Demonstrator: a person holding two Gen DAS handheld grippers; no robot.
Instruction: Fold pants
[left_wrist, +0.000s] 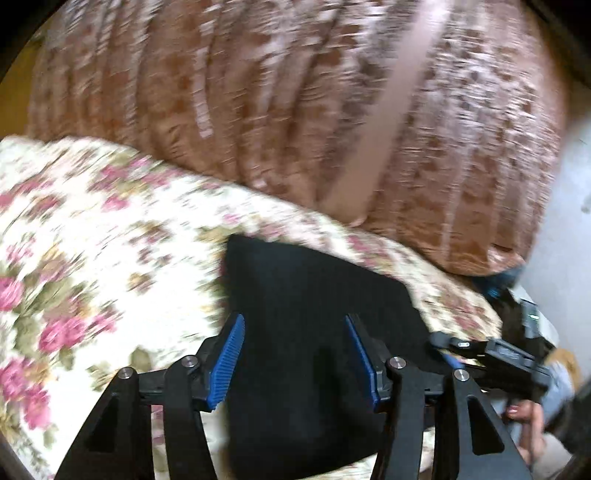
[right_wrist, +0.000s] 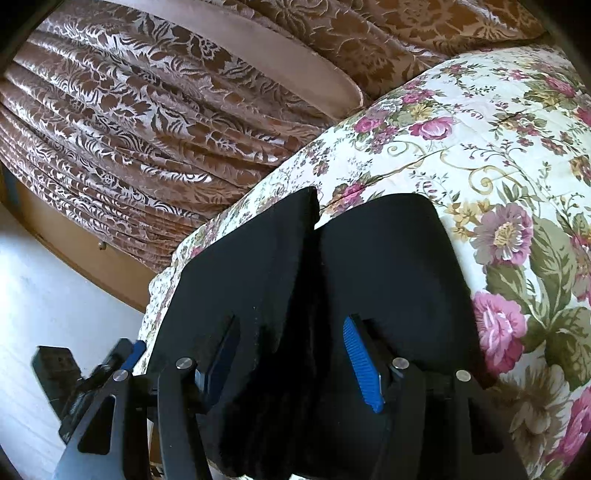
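Note:
Black pants (left_wrist: 306, 314) lie folded on a floral quilt (left_wrist: 92, 240) near its edge. In the right wrist view the pants (right_wrist: 388, 258) show as two flat black panels side by side, with a dark crease between them. My left gripper (left_wrist: 295, 358) hovers over the black cloth, its blue pads well apart and pressing on nothing. My right gripper (right_wrist: 291, 358) is likewise open above the crease, and no cloth is pinched. The right tool's black frame (left_wrist: 491, 354) shows at the right of the left wrist view, with a hand (left_wrist: 524, 417) below it.
A brown, leaf-patterned cover (right_wrist: 129, 110) hangs in folds beyond the floral quilt (right_wrist: 498, 147). White floor (right_wrist: 44, 295) and a wooden frame edge (right_wrist: 74, 251) lie to the left of the bed. The left wrist view is blurred.

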